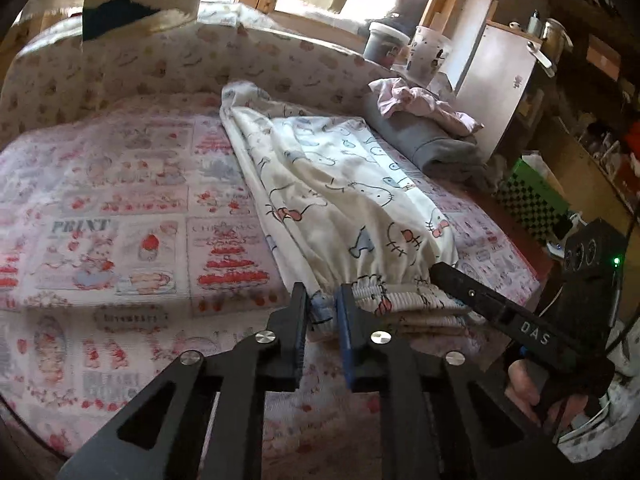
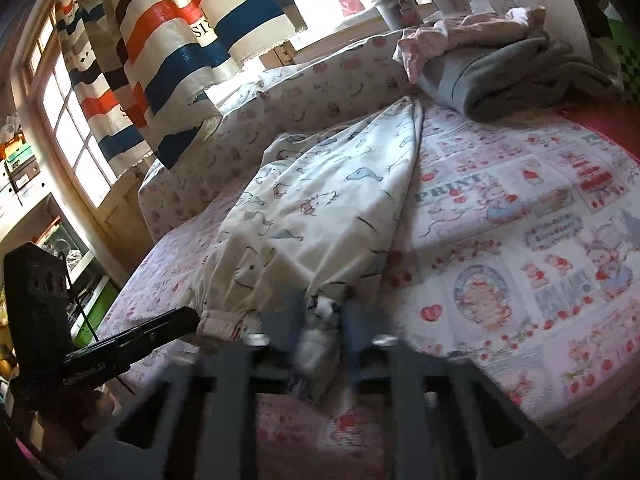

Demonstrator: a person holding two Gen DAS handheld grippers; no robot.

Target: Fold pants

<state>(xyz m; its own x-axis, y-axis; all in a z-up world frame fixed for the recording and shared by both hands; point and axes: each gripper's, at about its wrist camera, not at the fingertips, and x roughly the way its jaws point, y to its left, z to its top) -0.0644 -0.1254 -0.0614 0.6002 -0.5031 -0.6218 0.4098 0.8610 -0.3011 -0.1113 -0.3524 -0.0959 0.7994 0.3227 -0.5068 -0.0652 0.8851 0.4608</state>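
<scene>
Pants lie halved lengthwise on bed; left gripper and right gripper clamp waistband at near edge; cross-folds remain.

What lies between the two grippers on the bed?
The gathered waistband of the pants spans from the left gripper to the right gripper; the left wrist view shows it.

A bed with a pink printed sheet carries cream cartoon-print pants lengthwise, and at its far corner a folded grey garment topped by crumpled pink cloth.
</scene>
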